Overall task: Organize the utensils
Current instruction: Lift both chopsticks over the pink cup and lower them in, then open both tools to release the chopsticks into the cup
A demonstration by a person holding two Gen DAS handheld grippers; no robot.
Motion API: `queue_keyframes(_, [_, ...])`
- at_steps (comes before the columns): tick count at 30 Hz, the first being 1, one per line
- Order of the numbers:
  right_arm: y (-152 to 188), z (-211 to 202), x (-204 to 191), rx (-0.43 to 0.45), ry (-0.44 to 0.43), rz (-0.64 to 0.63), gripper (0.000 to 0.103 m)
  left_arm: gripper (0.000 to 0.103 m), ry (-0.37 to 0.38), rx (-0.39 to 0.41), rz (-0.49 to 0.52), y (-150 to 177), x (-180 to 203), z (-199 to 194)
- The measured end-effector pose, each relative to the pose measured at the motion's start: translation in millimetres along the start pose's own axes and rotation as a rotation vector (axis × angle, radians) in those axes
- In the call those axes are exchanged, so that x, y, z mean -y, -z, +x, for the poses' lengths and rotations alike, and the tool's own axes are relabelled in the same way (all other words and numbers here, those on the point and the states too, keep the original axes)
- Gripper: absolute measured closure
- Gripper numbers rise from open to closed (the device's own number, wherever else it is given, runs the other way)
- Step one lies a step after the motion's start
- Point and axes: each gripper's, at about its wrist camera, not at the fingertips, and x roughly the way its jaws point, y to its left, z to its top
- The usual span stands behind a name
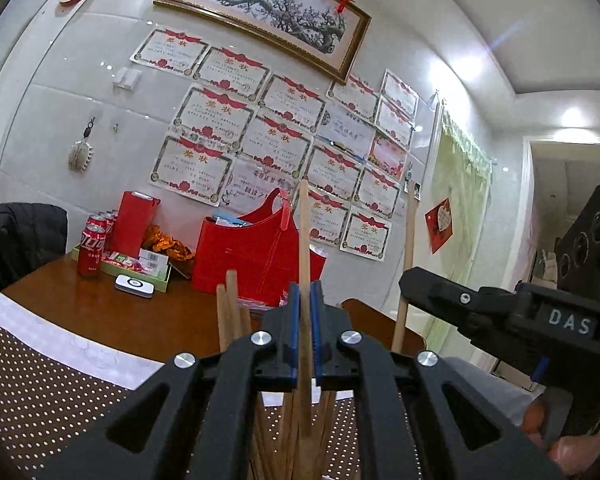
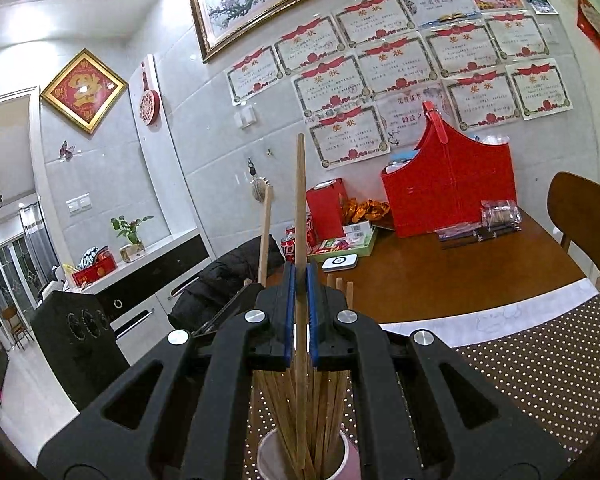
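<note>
Both your left gripper (image 1: 305,320) and right gripper (image 2: 300,304) pinch a chopstick (image 2: 300,208) each: light, stiff, slick, so clamp mid-shaft.

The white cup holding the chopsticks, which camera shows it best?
The right wrist view. There the white cup shows its round rim at the bottom of the picture, with the bundle of chopsticks fanning up out of it. In the left wrist view the left gripper hides the cup; only chopsticks show.
</note>
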Motion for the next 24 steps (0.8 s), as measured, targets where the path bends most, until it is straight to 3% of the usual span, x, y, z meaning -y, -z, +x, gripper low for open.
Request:
queue_keyframes(13, [23.4, 9.0, 0.5, -0.095, 0.014, -0.013, 0.095, 0.097, -0.064, -0.061, -0.019, 27.8, -13.3, -1.6])
queue_keyframes(14, [24.4, 8.0, 1.9, -0.102, 0.010, -0.004, 0.082, 0.090, -0.066, -0.067, -0.020, 28.5, -13.6, -4.2])
queue_keyframes(15, [25.5, 4.6, 4.3, -0.105, 0.010, 0.013, 0.061, 0.081, -0.069, -0.073, -0.018, 28.3, -13.2, -6.5])
queue_keyframes(16, [26.1, -0.8, 6.9, -0.098, 0.011, 0.033, 0.016, 0.060, -0.058, -0.085, -0.016, 27.3, -12.1, -11.1])
queue_keyframes(17, [26.3, -6.0, 8.8, -0.082, 0.014, 0.049, 0.006, 0.041, -0.060, -0.088, -0.010, 26.1, -10.0, -16.5])
queue_keyframes(20, [22.3, -28.9, 14.4, -0.032, 0.021, 0.085, 0.006, 0.020, -0.100, -0.079, 0.022, 18.6, -0.7, -38.5])
queue_keyframes(24, [17.0, -49.4, 17.4, -0.021, 0.084, 0.105, 0.006, 0.019, -0.109, -0.083, 0.060, 4.7, 12.0, -69.1])
